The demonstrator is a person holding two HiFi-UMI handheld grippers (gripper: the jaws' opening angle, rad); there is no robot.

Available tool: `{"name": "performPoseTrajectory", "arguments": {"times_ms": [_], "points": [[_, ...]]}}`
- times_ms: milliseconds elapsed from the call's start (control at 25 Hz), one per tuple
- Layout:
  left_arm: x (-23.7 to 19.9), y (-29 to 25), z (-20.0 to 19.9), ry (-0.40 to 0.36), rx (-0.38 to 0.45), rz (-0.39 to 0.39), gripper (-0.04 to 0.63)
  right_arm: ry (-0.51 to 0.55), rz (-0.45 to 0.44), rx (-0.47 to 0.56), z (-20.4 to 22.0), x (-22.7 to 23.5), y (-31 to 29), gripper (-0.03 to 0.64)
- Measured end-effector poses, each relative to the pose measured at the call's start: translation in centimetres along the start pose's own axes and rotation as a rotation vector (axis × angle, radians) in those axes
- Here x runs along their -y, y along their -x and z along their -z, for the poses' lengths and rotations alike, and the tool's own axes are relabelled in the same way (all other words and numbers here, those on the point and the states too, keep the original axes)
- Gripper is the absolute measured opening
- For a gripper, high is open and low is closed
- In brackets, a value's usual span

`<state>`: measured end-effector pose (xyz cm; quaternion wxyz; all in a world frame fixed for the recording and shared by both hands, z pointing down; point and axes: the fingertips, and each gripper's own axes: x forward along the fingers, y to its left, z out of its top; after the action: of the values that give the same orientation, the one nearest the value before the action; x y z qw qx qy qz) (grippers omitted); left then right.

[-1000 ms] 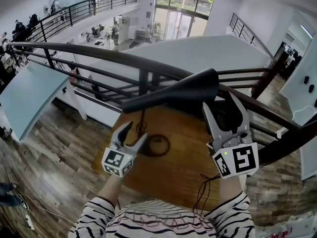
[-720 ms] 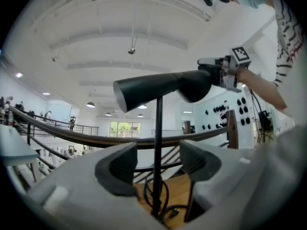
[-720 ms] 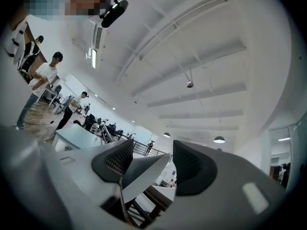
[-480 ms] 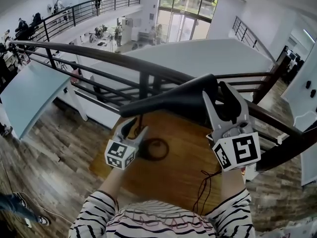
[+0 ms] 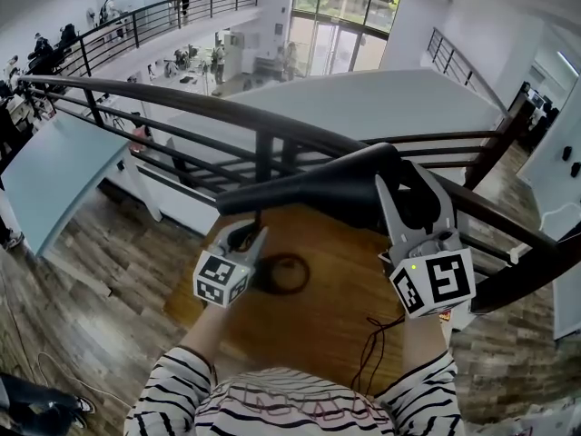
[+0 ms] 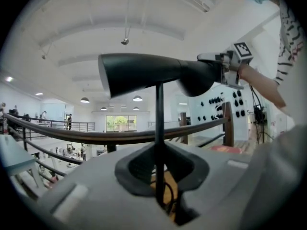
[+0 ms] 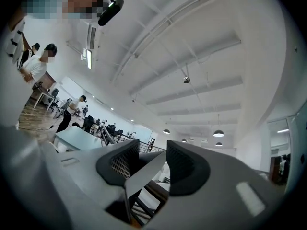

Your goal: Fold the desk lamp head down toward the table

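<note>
Holding the lamp head (image 5: 318,184) by its back end with the right gripper (image 5: 413,189), pads drawn in close on either side of the dark shell, only a narrow gap between them. Carrying that head high over the wooden table (image 5: 336,321), roughly level, wide mouth turned to the left and out toward the railing (image 5: 182,98). Pinching the thin stem (image 6: 159,128) with the left gripper (image 5: 243,236), jaws all but together on it, low down and just above the round base (image 5: 285,272), which rests flat on the tabletop. Leaving a loose dark cable (image 5: 370,352) trailing off the table's near edge, clear of both tools.

Judging from that level set of the head: fold not begun. Done so far, by the look of it, only the two grips, one to steady the stem and one to swing the head. Left to do, the whole tilt down toward the table, then letting go.

Set against a second ago: left gripper then standing spread and short of the stem, now moved in and closed on it. Right gripper then lower and nearer the body, beside the head's back end, now raised and pushed forward onto it. Head itself at much the same height and tilt, base in the same spot on the table.
</note>
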<state>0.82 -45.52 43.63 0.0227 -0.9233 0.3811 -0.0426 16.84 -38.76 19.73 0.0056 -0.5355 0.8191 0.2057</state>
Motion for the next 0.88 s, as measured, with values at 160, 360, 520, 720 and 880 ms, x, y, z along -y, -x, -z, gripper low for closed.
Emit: {"name": "performPoseTrajectory", "arguments": {"times_ms": [160, 360, 520, 720, 880], "points": [[-0.4, 0.0, 0.3, 0.009, 0.001, 0.017, 0.049, -0.051, 0.028, -0.01, 1.7, 0.1, 0.4, 0.163], [-0.2, -0.4, 0.3, 0.02, 0.01, 0.027, 0.051, -0.141, 0.061, -0.044, 4.5, 0.8, 1.6, 0.162], [0.1, -0.3, 0.2, 0.044, 0.016, 0.039, 0.052, -0.217, 0.072, -0.079, 6.7, 1.1, 2.6, 0.166], [0.2, -0.6, 0.1, 0.049, 0.017, 0.045, 0.052, -0.331, 0.093, -0.137, 10.1, 1.1, 3.5, 0.169], [-0.2, -0.4, 0.1, 0.053, 0.019, 0.047, 0.052, -0.424, 0.091, -0.19, 13.2, -0.1, 3.8, 0.173]]}}
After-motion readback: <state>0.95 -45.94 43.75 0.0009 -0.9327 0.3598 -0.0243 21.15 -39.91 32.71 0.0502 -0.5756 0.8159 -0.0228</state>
